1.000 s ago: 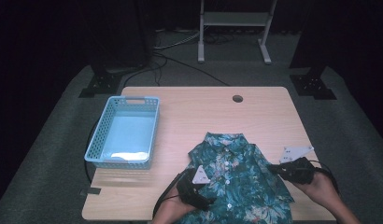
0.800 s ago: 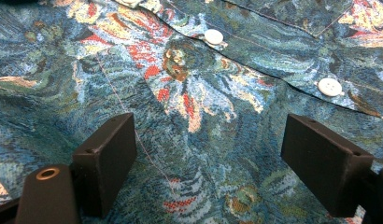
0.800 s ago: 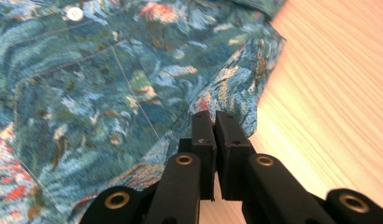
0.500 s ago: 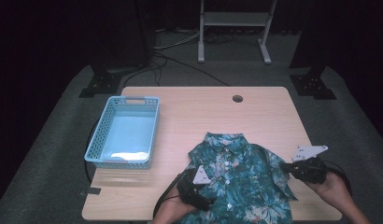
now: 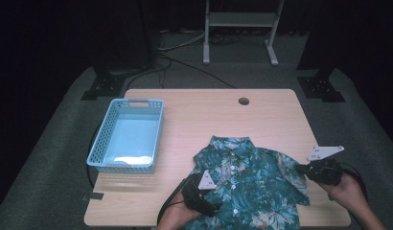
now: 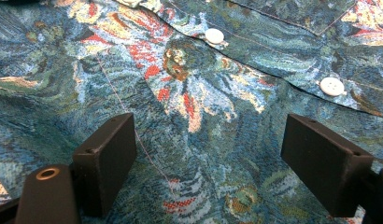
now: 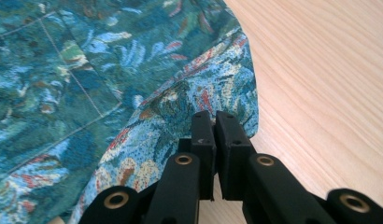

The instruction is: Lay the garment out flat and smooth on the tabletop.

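The light wooden rectangular table [image 5: 261, 120] has bare board across its far half and along its right edge. A teal floral short-sleeved shirt [image 5: 247, 187] lies spread, buttoned front up, at the near right, its hem reaching the near edge and its right sleeve near the table's right edge. A light blue perforated plastic basket [image 5: 108, 139] stands at the left, well apart from the shirt. The left gripper [image 6: 208, 158] rests over the shirt's near left front, jaws wide apart above the cloth. The right gripper [image 7: 214, 135] has its jaws pressed together on the hem of the right sleeve [image 7: 217, 88], beside bare wood.
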A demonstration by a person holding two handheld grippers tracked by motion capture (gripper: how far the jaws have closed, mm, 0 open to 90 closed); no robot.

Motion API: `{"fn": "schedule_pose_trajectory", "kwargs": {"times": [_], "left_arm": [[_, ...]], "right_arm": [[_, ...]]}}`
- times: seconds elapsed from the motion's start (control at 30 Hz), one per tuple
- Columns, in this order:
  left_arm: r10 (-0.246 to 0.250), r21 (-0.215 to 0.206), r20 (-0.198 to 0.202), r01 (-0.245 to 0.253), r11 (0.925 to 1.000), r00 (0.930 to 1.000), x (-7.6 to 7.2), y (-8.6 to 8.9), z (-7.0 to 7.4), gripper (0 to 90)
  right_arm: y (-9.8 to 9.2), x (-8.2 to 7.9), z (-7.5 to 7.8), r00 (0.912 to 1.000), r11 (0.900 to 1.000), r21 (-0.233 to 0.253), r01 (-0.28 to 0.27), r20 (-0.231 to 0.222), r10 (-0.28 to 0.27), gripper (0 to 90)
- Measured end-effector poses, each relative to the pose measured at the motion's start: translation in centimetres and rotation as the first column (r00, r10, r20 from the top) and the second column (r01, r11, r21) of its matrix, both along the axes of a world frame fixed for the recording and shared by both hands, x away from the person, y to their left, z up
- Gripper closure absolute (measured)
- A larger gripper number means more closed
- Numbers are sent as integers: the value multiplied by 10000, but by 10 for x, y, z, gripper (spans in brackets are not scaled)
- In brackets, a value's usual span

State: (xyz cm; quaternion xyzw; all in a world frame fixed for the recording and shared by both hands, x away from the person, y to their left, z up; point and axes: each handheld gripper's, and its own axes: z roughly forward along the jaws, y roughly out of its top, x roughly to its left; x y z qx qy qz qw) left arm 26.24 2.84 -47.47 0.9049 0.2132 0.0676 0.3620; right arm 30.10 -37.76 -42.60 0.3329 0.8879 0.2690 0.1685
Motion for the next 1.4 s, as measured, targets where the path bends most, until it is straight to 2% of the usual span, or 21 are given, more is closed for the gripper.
{"fn": "schedule_pose_trajectory", "kwargs": {"times": [0.17,0.4,0.5,0.7,0.83,1.0,1.13,1.4], "left_arm": [[1,-6,0,-1,10000,10000,0,0,0,177],[-4,-6,-2,4,10000,10000,0,0,0,177],[-23,23,24,23,10000,10000,0,0,0,177],[-29,32,30,29,10000,10000,0,0,0,177],[-38,19,32,38,10000,10000,0,0,0,177],[-48,-19,26,49,10000,10000,0,1,0,177],[-48,-27,18,48,10000,10000,0,1,0,177],[-47,-69,6,47,10000,10000,0,1,0,176]], "right_arm": [[-5,1,-1,9997,9997,3,230,24,-230,815],[-4,-1,3,9996,9997,-114,231,165,-229,753],[-4,-1,6,9994,9996,-18,275,225,-274,736],[4,-5,4,10000,10000,46,-62,19,62,712],[14,-9,-1,9980,9977,494,-458,-406,478,668],[32,-17,-10,9907,9923,566,-1101,-743,1142,614],[46,-22,-14,9809,9842,732,-1613,-977,1681,577],[68,-32,-23,9641,9704,979,-2209,-1287,2324,489]]}}
